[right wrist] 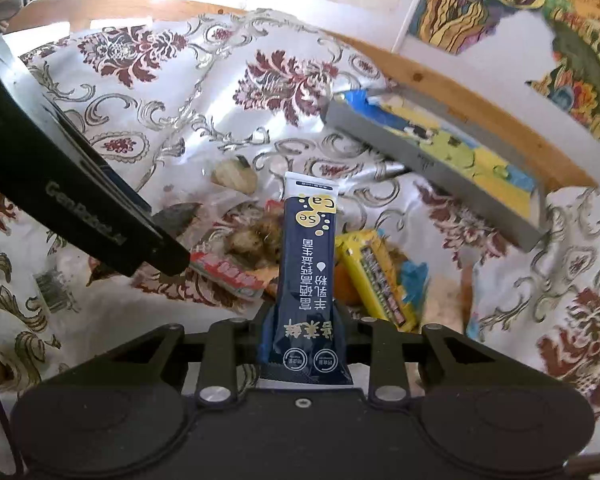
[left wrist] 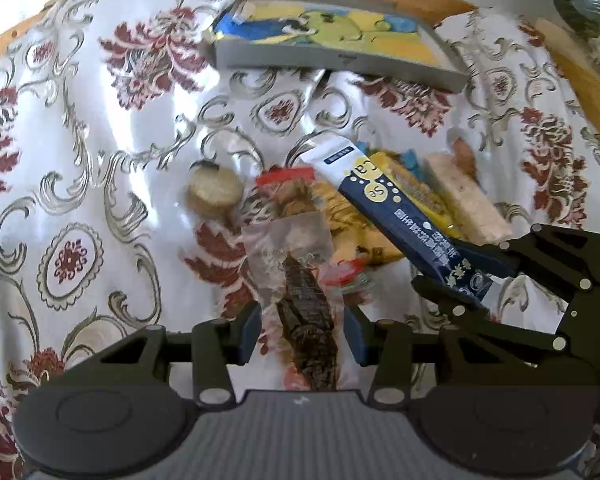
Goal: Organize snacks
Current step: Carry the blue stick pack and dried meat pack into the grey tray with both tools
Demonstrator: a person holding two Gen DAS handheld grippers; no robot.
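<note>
Currently, the right gripper (right wrist: 306, 344) is holding the dark blue powder sachet (right wrist: 308, 264) by its lower sealed end, jaws closed flat on it, the sachet lifted above the snack pile. It is probably light, limp and slick-filmed; gripping near the seal is keeping the loose contents from shifting. The left gripper (left wrist: 302, 338) is hovering with jaws parted on either side of a clear packet with a dark dried snack (left wrist: 300, 300), not yet pinching it. Nearby on the floral tablecloth (left wrist: 100, 160) are lying a round biscuit (left wrist: 214, 192), a yellow wrapped bar (right wrist: 380, 276) and a red-edged packet (right wrist: 228, 272). The grey tray (left wrist: 340, 60) is standing beyond the pile, apparently unobstructed; both tools are crowding the same pile.
</note>
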